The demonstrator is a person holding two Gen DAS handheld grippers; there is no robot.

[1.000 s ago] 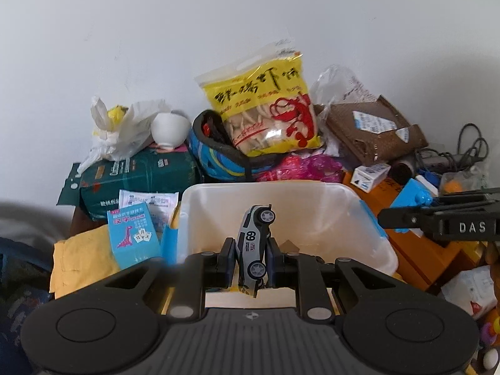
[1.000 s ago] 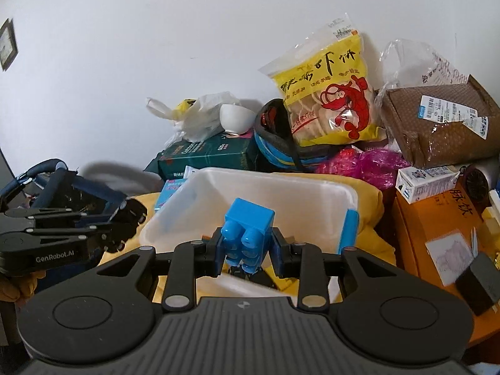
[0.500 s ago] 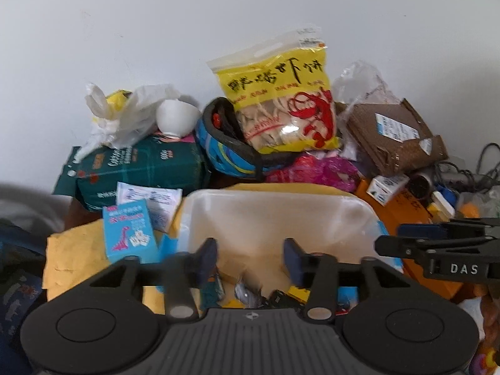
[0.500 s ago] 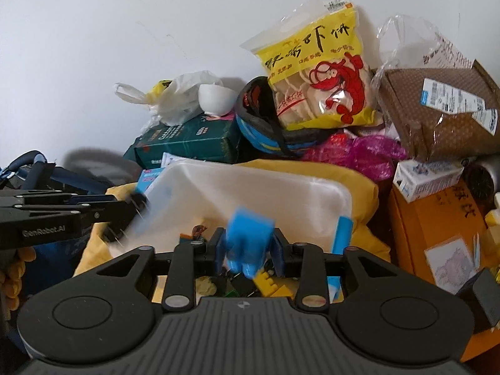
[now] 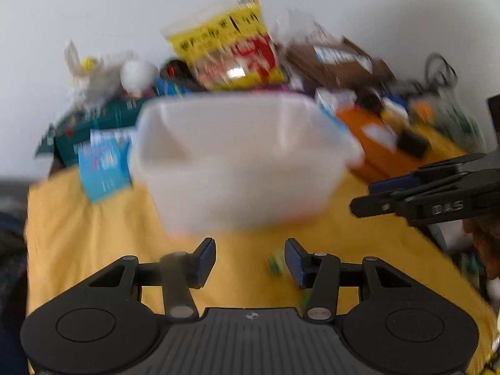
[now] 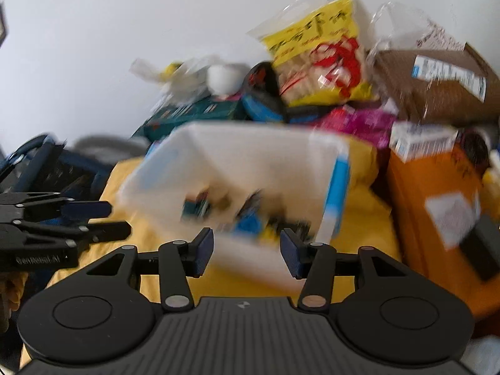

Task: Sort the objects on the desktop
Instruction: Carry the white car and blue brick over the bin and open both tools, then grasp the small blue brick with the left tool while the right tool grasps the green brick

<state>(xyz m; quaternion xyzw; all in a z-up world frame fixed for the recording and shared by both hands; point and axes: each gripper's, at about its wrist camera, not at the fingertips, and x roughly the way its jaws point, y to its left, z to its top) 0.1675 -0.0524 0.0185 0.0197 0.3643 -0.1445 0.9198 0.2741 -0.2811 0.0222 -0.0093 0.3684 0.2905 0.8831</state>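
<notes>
Both views motion-blurred. Left gripper (image 5: 250,257): jaws spread, nothing between, over yellow cloth (image 5: 93,237). Right gripper (image 6: 247,251): jaws spread too, nothing held; its side reads approx "DAS" in left view. Left unit's side shows "GenRobot.AI", smeared. White translucent plastic bin (image 6: 250,156), rounded corners, sits on the cloth just ahead of both; small toys (image 6: 250,218) lie inside, incl. 1 blue piece, shapes unclear. Behind: yellow crinkly snack bag (image 6: 315,56) w/ red print, characters unreadable; brown parcel (image 6: 437,90) w/ white label.
</notes>
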